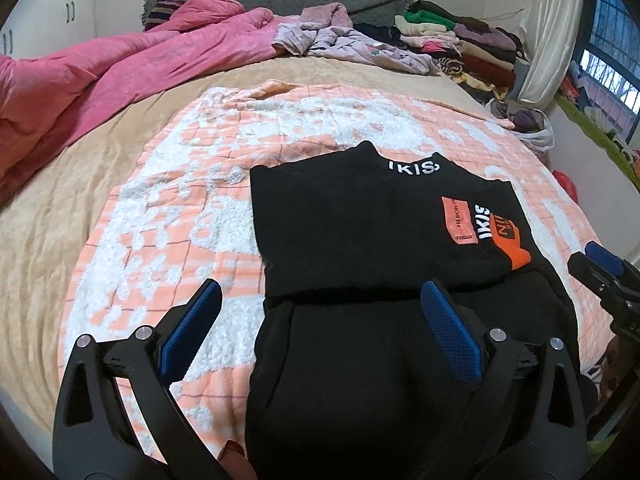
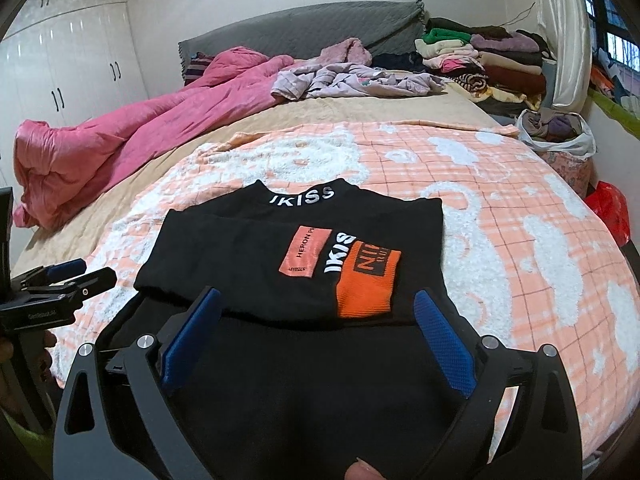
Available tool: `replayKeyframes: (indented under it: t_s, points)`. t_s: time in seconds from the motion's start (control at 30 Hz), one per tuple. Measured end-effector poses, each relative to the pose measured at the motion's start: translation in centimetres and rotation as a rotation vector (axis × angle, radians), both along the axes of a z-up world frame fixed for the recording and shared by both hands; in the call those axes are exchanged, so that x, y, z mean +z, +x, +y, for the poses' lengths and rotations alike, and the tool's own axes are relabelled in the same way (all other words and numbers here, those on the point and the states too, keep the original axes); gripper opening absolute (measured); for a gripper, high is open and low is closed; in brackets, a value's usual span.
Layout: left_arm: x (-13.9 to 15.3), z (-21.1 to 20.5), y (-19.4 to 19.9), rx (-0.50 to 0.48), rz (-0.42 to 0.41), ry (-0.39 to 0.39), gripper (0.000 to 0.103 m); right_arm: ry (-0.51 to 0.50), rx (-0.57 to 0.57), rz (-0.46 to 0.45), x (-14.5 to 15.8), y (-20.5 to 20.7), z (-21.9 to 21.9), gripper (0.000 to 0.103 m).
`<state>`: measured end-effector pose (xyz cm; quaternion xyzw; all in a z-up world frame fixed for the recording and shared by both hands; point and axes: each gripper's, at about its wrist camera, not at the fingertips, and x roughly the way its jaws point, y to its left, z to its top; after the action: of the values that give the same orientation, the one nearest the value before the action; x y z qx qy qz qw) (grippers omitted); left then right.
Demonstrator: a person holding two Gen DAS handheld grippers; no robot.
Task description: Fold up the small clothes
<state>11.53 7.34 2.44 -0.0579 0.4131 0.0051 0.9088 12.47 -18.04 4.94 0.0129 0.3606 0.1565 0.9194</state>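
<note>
Black top (image 2: 280,256): partly folded on the checked blanket (image 2: 500,216), near the bed's front edge.
Left hand-held gripper (image 1: 320,324): jaws apart, empty.
Right hand-held gripper (image 2: 316,332): jaws apart, empty.

White "IKISS" on black top's collar (image 2: 301,196), "HERON" on its salmon patch (image 2: 305,251), "IKIS" beside the orange patch (image 2: 366,278)

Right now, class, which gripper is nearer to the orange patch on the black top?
Right. The right gripper sits just below the orange patch; the left gripper hovers off to the patch's left.
</note>
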Motion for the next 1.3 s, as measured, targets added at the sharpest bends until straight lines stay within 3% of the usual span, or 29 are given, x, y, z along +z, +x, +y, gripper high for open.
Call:
replayKeyframes:
  t_s: [0.63, 1.3]
  points:
    - [-0.7, 2.2, -3.5, 0.033, 0.015, 0.017, 0.093, -0.043, 0.018, 0.006, -0.7, -3.7, -0.8, 0.096]
    - [-3.3, 5.1, -7.5, 0.054, 0.086, -0.028, 0.093, -0.093, -0.002, 0.062, -3.3, -6.0, -3.0, 0.096]
